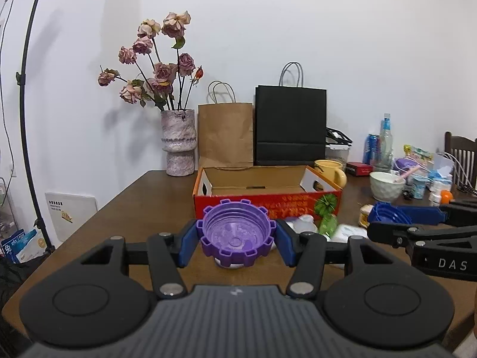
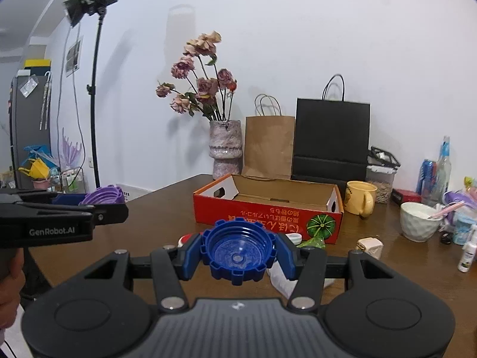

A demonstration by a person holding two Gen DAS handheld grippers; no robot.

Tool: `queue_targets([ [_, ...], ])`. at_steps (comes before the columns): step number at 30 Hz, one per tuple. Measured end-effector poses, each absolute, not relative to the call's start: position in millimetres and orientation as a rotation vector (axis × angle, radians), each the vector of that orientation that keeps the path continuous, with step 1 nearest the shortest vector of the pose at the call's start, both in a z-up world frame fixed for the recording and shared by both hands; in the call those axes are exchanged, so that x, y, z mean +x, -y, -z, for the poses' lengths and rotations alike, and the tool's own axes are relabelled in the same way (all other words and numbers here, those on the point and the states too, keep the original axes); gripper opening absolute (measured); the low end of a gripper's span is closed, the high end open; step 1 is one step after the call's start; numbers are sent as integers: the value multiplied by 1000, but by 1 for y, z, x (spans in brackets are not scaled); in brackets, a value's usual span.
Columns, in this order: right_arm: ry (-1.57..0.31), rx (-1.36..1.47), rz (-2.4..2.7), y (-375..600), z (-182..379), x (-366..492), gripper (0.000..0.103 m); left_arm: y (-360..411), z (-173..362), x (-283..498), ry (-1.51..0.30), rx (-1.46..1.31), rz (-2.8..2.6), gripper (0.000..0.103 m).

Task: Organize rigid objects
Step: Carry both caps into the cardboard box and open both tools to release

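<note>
Tools (image 1: pixel 237 240) (image 2: pixel 238 252) pinch notched plastic caps (image 1: pixel 235 232) (image 2: pixel 238 249).

The toothed cap (image 1: pixel 237 232) in the left tool (image 1: pixel 237 243) was purple; the one (image 2: pixel 238 252) in the right tool (image 2: pixel 238 255) was blue. Both tools had black arms and blue pads. The box (image 2: pixel 268 213) was red with a green striped pumpkin, the bench (image 2: pixel 167 208) dark brown, the mug (image 2: pixel 359 198) yellow.

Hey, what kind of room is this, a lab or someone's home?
Most likely a home dining area, set up for recording. A wooden table holds a vase of dried roses, a yellow mug and everyday clutter, with a wooden chair beside it. A studio light on a stand suggests the filming.
</note>
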State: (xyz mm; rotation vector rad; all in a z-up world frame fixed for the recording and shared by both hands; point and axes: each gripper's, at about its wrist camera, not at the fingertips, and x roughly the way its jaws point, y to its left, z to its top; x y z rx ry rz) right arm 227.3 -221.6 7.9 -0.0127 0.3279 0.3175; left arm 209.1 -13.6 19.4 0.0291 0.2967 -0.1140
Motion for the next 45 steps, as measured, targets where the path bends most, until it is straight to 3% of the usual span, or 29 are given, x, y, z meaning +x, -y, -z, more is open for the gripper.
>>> queue_targets([
  [13,-424,-43,-297,238,-29,405,52,27,-35,401,-438,-34,120,55],
  [28,-754,87,-244,257,7,641,52,42,-18,618,-722,34,61,55],
  [38,-972,101,-210,264,28,739,52,44,21,708,-952,36,151,55],
  [45,-1045,13,-167,256,49,759,53,55,43,736,-1121,77,144,56],
])
